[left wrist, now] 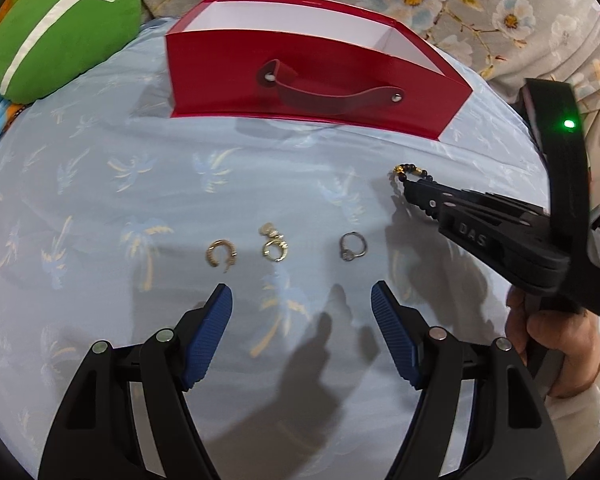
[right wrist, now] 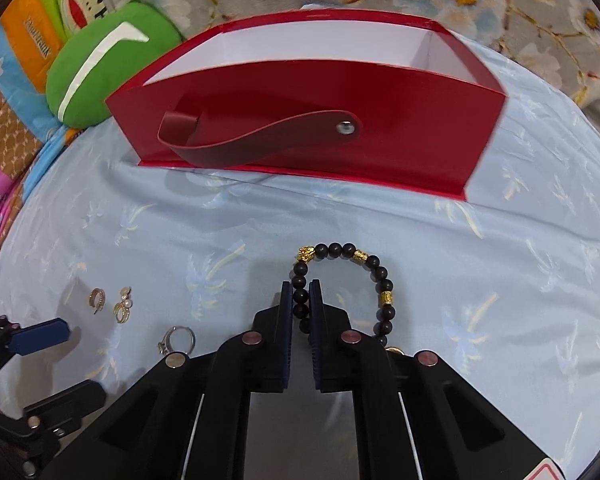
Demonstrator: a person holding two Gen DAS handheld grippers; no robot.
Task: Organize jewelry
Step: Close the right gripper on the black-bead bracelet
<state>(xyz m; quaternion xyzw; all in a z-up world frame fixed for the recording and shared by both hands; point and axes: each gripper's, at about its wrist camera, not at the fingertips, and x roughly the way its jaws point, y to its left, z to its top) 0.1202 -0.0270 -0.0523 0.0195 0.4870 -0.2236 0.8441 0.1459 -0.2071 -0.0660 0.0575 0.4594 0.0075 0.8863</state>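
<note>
Beads of the bracelet (right wrist: 342,280) sit pinched between the closed pads of the right gripper (right wrist: 301,300), whose body hides the loop's near end; the rest curves out to the right on the blue sheet (right wrist: 500,280). The left gripper (left wrist: 302,300) hangs wide apart and empty just short of the gold earring (left wrist: 221,256), pearl earring (left wrist: 274,245) and silver ring (left wrist: 353,246). Past a bare stretch of sheet stands the open red box (right wrist: 380,152).
</note>
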